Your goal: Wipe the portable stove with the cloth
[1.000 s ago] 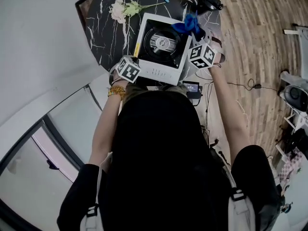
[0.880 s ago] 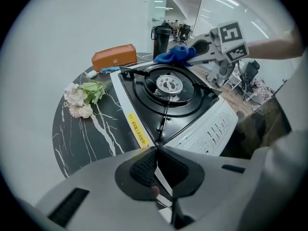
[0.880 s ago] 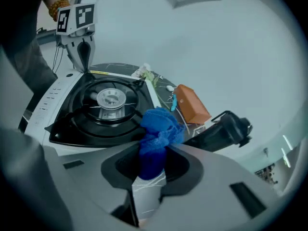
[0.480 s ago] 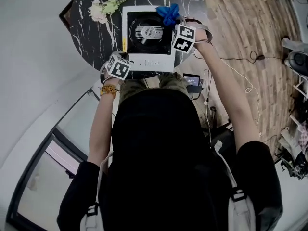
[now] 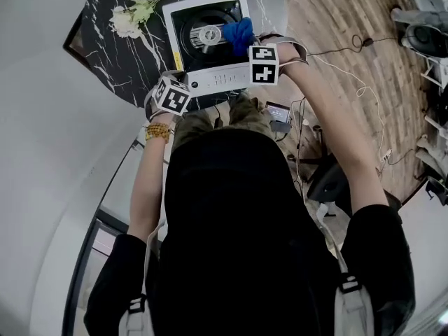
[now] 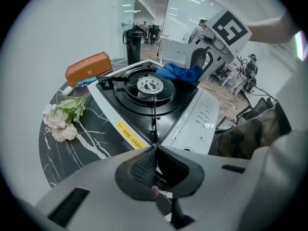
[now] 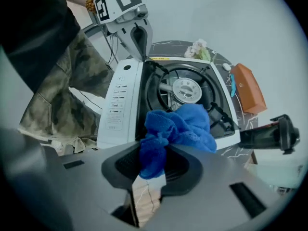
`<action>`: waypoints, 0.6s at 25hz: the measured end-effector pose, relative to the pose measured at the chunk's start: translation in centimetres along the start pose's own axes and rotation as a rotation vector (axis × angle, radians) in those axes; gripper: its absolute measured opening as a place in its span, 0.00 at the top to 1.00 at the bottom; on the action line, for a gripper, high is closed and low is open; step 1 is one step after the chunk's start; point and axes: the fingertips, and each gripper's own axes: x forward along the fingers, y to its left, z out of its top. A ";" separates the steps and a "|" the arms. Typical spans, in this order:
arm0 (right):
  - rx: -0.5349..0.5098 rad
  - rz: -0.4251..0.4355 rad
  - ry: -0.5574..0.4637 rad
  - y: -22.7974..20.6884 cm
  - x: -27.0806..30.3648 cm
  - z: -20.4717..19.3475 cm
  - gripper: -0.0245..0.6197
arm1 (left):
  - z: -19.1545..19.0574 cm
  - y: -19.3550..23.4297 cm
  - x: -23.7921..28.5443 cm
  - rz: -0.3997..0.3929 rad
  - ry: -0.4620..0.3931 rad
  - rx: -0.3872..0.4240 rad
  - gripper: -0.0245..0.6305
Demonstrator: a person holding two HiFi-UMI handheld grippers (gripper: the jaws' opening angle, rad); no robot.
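On the black, white-veined marble tabletop (image 5: 105,54) stands the portable stove (image 5: 218,81), a white-cased box with a recessed black top and a round silver burner head (image 5: 206,35) at its middle. Its white control strip (image 6: 204,114) runs along the near side, towards the person. The right gripper (image 7: 153,163) points down over the right part of the black top. Its jaws are clamped on the bright blue, fluffy cloth (image 7: 185,126): one fold is pinched between the pads, and the rest bunches out past the tips and lies on the pan support just right of the burner head (how hard it bears on the metal cannot be told). The left gripper (image 6: 155,163) has its jaws closed together with nothing between them. Its tips sit at the stove's near left corner, beside the yellow label (image 6: 129,134) on the left edge. A small bunch of pale artificial flowers (image 5: 129,21) lies on the table left of the stove, apart from it, and an orange oblong case (image 6: 88,67) rests beyond the far side
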 end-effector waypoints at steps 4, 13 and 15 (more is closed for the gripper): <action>0.154 0.013 -0.020 -0.1 -0.5 0.0 0.83 | 0.1 -0.1 -0.1 -0.068 -0.041 0.048 0.95; 0.931 -0.231 -0.282 3.4 -5.5 4.8 0.83 | 0.2 -0.8 -0.3 -0.211 -0.260 0.145 0.95; 1.009 -0.282 -0.238 4.8 -3.2 5.7 0.83 | 0.0 -1.2 -0.3 -0.229 -0.285 0.231 0.95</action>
